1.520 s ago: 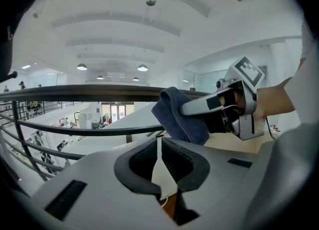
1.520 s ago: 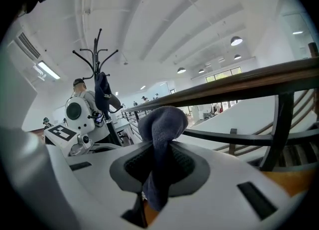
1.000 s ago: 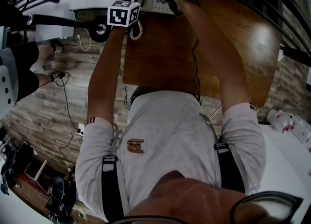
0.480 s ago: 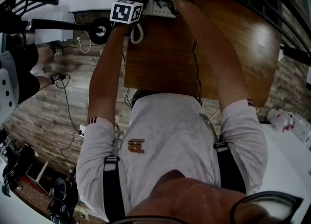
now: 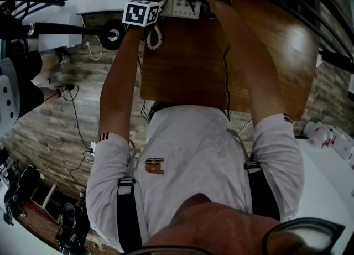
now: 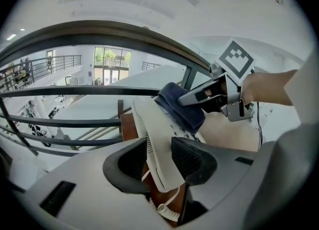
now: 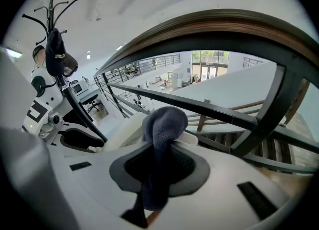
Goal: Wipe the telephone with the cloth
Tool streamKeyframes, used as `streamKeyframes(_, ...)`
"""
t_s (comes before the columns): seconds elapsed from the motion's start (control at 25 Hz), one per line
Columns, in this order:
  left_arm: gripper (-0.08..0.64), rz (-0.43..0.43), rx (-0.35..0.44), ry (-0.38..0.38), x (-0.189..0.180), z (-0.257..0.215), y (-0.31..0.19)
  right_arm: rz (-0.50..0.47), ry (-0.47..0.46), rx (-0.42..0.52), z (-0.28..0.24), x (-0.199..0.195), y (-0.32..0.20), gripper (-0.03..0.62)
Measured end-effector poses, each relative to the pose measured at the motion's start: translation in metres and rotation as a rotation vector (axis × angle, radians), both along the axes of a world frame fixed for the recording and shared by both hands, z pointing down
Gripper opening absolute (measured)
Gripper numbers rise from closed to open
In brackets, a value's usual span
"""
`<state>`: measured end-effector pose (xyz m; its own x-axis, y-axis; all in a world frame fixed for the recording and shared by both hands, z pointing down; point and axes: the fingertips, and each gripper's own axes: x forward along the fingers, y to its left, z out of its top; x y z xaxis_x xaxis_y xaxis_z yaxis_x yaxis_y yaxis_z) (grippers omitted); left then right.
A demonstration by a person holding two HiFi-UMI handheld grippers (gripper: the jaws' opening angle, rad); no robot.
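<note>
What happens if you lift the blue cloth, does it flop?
Probably floppy: the cloth droops in a soft bunch from the right gripper. Likely light, since one pinch holds it up. Pushed on the telephone, it should squash rather than slide stiffly.

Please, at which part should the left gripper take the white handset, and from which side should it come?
Probably best to take the handset at its slim straight middle, across the narrow width, coming from the cord end along its length. The left gripper straddles that part; its jaws have just been opening. Farther on, the cloth is in the way.
</note>
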<state>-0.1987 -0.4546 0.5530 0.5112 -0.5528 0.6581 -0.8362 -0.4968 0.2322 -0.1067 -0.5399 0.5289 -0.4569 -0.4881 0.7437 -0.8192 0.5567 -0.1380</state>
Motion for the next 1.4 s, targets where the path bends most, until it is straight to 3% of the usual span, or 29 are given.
streamKeyframes(0.2,0.152,-0.003,0.009,0.000,0.003,0.000,0.003,0.085,0.018,0.000,0.007,0.042,0.005,0.080)
streamKeyframes(0.32,0.152,-0.002,0.012,-0.003,0.003,-0.002,0.002,0.095,-0.032,0.010,-0.005,0.049,0.013,0.080)
streamKeyframes(0.48,0.152,0.000,0.022,-0.010,0.003,-0.001,0.000,0.073,-0.153,0.029,-0.029,0.032,0.032,0.080)
streamKeyframes(0.72,0.155,0.013,0.023,-0.002,0.003,-0.004,0.001,0.018,-0.297,-0.016,-0.039,-0.029,0.056,0.080)
streamKeyframes(1.0,0.156,0.022,0.027,-0.006,0.004,-0.005,0.000,0.022,-0.256,-0.057,-0.011,-0.059,0.059,0.080)
streamKeyframes(1.4,0.156,0.026,0.038,-0.016,0.003,0.001,0.001,0.078,-0.139,-0.032,0.016,-0.012,0.050,0.080)
